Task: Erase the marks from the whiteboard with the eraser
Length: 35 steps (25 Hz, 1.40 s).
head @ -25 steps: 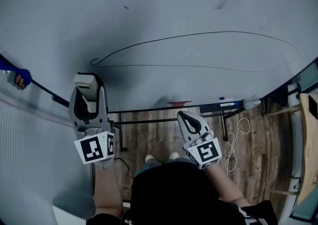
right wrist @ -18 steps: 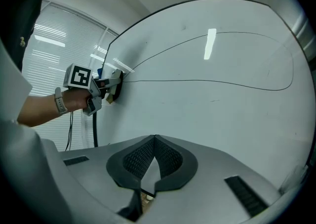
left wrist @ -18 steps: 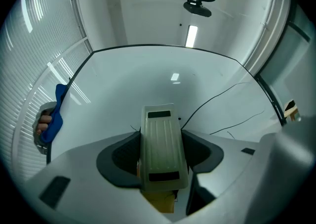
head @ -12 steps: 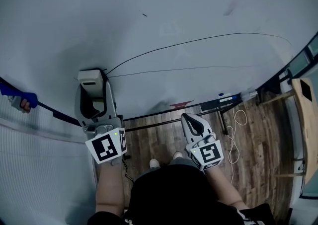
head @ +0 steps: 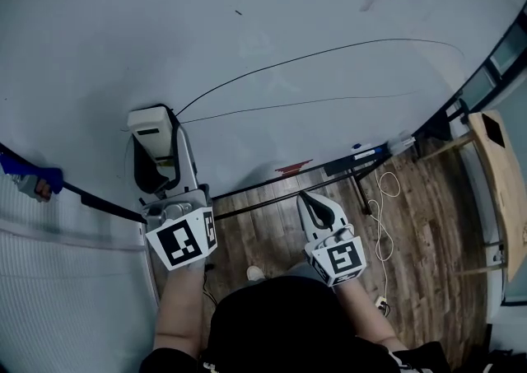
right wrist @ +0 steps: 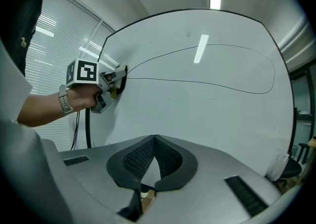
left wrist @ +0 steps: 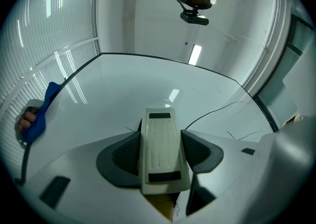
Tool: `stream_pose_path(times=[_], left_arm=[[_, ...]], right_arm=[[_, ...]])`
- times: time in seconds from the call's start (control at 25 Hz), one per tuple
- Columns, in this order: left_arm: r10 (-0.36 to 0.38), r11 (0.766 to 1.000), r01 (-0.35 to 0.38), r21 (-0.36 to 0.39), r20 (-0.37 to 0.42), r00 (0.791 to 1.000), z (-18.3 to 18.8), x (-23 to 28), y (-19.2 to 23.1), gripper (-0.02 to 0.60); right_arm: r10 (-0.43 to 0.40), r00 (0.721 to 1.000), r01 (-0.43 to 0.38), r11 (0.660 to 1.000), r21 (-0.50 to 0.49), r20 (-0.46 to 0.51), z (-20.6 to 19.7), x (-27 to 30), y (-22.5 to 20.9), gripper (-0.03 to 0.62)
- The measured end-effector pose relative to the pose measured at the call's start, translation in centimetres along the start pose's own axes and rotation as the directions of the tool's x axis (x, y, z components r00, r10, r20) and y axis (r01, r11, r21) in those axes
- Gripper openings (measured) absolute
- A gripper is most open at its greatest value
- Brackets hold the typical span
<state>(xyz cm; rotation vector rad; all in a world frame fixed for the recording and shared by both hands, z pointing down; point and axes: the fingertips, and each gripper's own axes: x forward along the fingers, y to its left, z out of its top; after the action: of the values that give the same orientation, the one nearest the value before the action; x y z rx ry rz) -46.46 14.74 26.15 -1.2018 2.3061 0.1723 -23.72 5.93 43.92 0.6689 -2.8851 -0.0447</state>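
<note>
Tilting the eraser point(left wrist: 162, 151), which is clamped in the left tool point(head: 156, 145) near the whiteboard's point(head: 313, 1) left edge, would leave the lines point(head: 329, 54) half-wiped; the right tool point(right wrist: 154, 145) is closed on nothing.

We see a cream ribbed plastic eraser point(left wrist: 160, 149) bearing two black strips. Our glossy white board point(head: 313, 1) carries thin black lines point(head: 329, 100).

The grey left gripper point(head: 154, 139) and right gripper point(head: 308, 200) are wearing black textured pads point(right wrist: 137, 160), black-and-white marker cubes point(head: 179, 241) sitting behind the jaws.
</note>
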Motion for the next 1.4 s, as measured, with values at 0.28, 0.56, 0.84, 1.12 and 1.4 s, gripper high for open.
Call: stream_pose_path(times=[0.28,0.56,0.84,1.12,1.4], left_arm=[[0.030,1.000,-0.029,-0.008,0.050,0.998,1.0,1.0,-2.8,0.267],[0.035,0.999,-0.034,-0.009,0.083,0.996,2.6,2.5,-6.7,0.267],[-0.006,0.999,0.003,0.033,0.090,0.996,3.8,3.6,-8.9,0.267],[-0.007,1.000,0.007,-0.001,0.056,0.998,4.2,4.2,-9.5,0.267],[-0.011,0.998,0.005,0.064,0.102,0.995,5.3,5.0,-10.9,0.261]], right_arm=[[-0.012,1.000,0.012,1.000,-0.008,-0.007,0.2,-0.8,-2.8,0.026],[-0.002,1.000,0.002,1.000,-0.007,0.012,0.9,-1.8,-6.3,0.026],[0.061,0.998,-0.060,0.998,-0.021,0.034,1.5,-0.8,-6.7,0.026],[0.126,0.990,-0.124,0.992,-0.036,0.059,2.1,0.4,-5.7,0.026],[0.071,0.997,-0.072,0.997,0.005,0.041,2.1,-0.4,-8.1,0.026]])
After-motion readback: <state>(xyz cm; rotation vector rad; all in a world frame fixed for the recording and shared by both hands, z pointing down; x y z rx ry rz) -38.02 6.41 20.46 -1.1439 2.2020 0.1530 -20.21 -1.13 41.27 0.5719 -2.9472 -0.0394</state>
